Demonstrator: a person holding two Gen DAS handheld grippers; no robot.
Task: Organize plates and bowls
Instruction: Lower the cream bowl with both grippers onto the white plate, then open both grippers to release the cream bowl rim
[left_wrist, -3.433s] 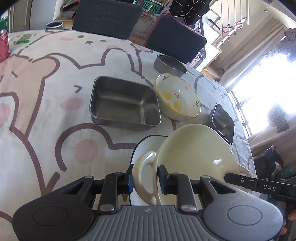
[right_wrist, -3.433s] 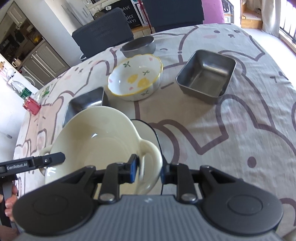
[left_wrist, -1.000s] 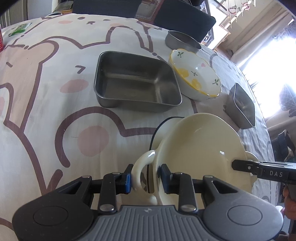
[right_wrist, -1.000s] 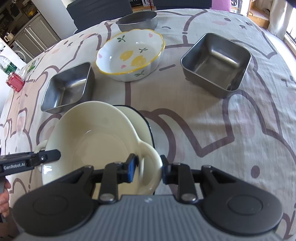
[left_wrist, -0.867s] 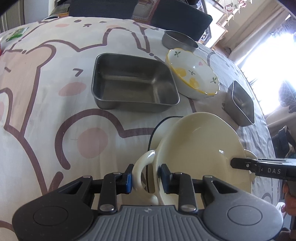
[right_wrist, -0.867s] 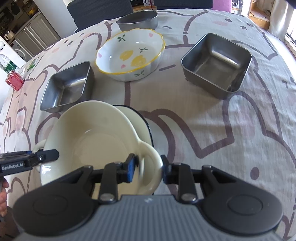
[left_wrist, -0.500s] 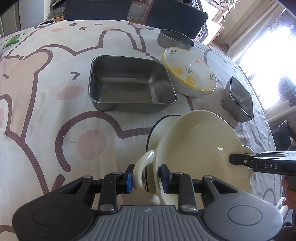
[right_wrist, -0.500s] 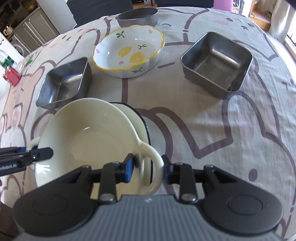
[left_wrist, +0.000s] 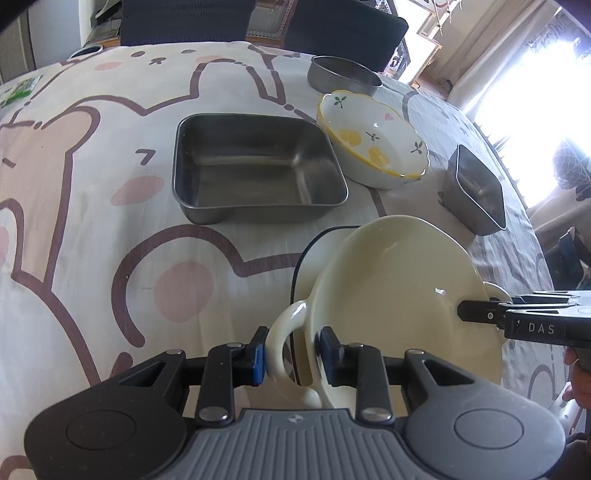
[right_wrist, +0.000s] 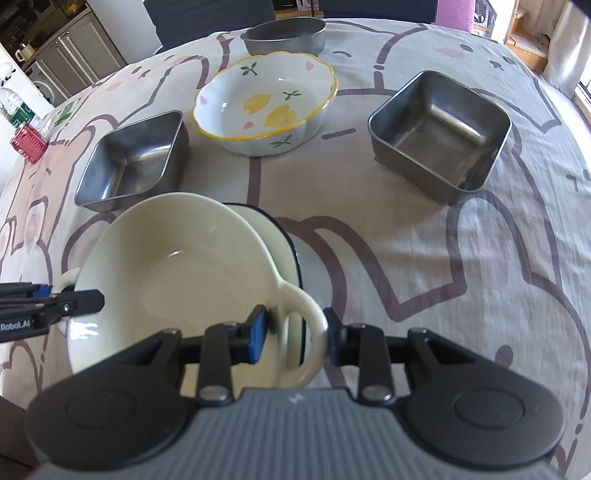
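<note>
Cream-coloured and glossy, the two-handled bowl (left_wrist: 402, 291) is held above the tablecloth (left_wrist: 74, 221) by both claws at once. The left gripper (left_wrist: 290, 349) is clamped on one loop handle, its fingers pressing the loop from either side; the right gripper (right_wrist: 293, 332) is clamped the same way on the opposite handle. In the left wrist view the right gripper's tip (left_wrist: 480, 315) shows at the bowl's far rim.

Directly beneath the bowl, partly hidden by it, lies a pale plate with a dark rim (right_wrist: 284, 236); whether the bowl touches it I cannot tell. Beyond the bowl stands a flowered bowl with a yellow edge (right_wrist: 266, 103), and behind that a round metal tin (right_wrist: 284, 35). A shallow steel tray (left_wrist: 255, 168) sits to the bowl's left side, and a square steel tray (right_wrist: 441, 134) to its right, both well apart from it.
</note>
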